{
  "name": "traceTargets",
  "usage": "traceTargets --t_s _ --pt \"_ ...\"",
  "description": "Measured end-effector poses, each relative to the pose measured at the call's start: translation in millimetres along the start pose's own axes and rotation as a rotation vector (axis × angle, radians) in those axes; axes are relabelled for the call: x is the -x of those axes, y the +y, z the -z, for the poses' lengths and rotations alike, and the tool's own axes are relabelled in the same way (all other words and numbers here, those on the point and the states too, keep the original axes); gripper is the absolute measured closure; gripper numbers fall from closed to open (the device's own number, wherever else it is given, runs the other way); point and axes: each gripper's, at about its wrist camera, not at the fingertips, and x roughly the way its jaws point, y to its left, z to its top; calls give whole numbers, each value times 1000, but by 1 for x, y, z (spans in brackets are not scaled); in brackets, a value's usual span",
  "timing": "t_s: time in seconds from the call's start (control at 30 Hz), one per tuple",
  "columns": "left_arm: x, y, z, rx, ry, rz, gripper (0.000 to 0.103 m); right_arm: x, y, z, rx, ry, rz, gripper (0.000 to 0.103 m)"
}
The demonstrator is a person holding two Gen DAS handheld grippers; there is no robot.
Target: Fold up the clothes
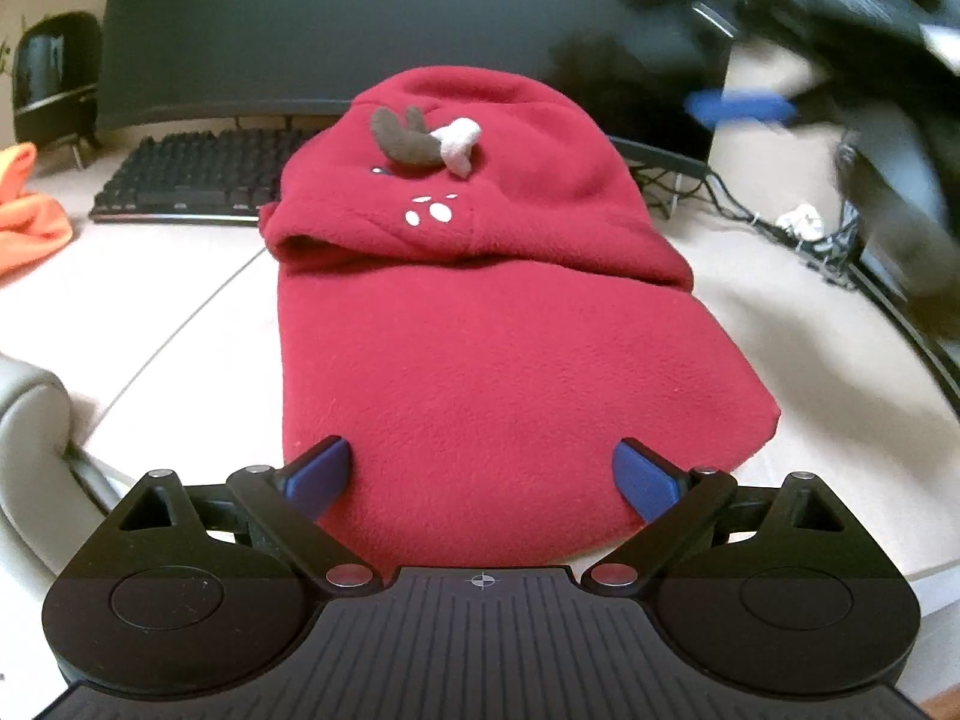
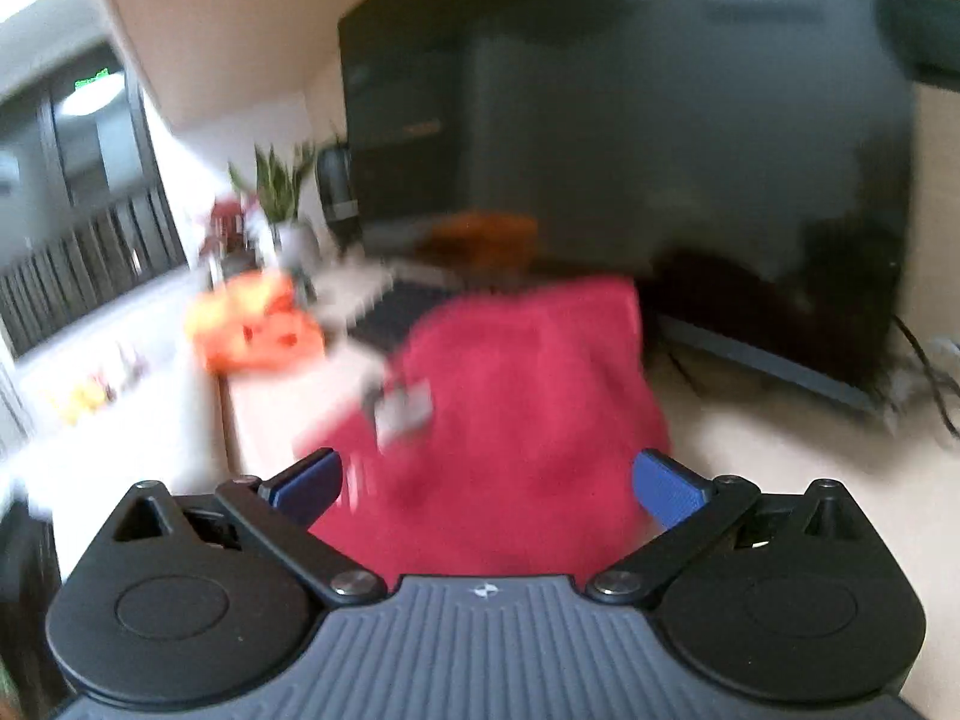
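Observation:
A red fleece hooded garment (image 1: 480,324) lies folded on the pale desk, its hood on top with a small brown and white antler (image 1: 420,141) and white spots. My left gripper (image 1: 483,474) is open and empty, its blue fingers apart just over the garment's near edge. My right gripper (image 2: 486,483) is open and empty above the same red garment (image 2: 528,396); its view is blurred by motion. It also shows in the left wrist view as a blurred dark shape with a blue finger (image 1: 741,108) at the upper right.
A dark monitor (image 1: 384,24) and black keyboard (image 1: 192,180) stand behind the garment. An orange cloth (image 1: 27,210) lies at the left. Cables (image 1: 798,234) run at the right. A grey chair arm (image 1: 30,420) is at the near left. A potted plant (image 2: 282,192) stands far left.

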Motion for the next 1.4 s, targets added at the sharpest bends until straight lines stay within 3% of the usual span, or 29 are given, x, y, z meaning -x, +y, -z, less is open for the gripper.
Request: traceTargets --t_s 0.27,0.43,0.53,0.67,0.73,0.87,1.0,1.1,1.17,1.23,1.4 --pt "2 20 11 62 -73 115 4 -111 -38 -62 -263 -35 -39 0" --pt "6 33 16 105 -113 185 4 -171 -67 -62 -417 102 -3 0" --pt "8 37 18 124 -127 207 4 -182 -65 -54 -372 125 36 0" --pt "6 36 15 128 -122 201 3 -151 -39 -55 -243 87 38 0" --pt "4 34 12 131 -111 188 2 -114 -28 -49 -181 41 18 0" --pt "2 26 9 108 -95 150 2 -40 -11 -9 -11 -21 116 0" --pt "1 21 8 100 -82 123 2 -12 -6 43 128 77 245 0" --pt "0 20 8 100 -79 118 2 -11 5 78 232 172 288 0" --pt "0 21 7 97 -76 118 2 -15 12 94 296 182 327 0" --pt "-1 22 6 96 -71 120 2 -19 12 98 302 170 348 0" --pt "-1 23 5 88 -71 116 2 -6 13 106 183 128 418 0"
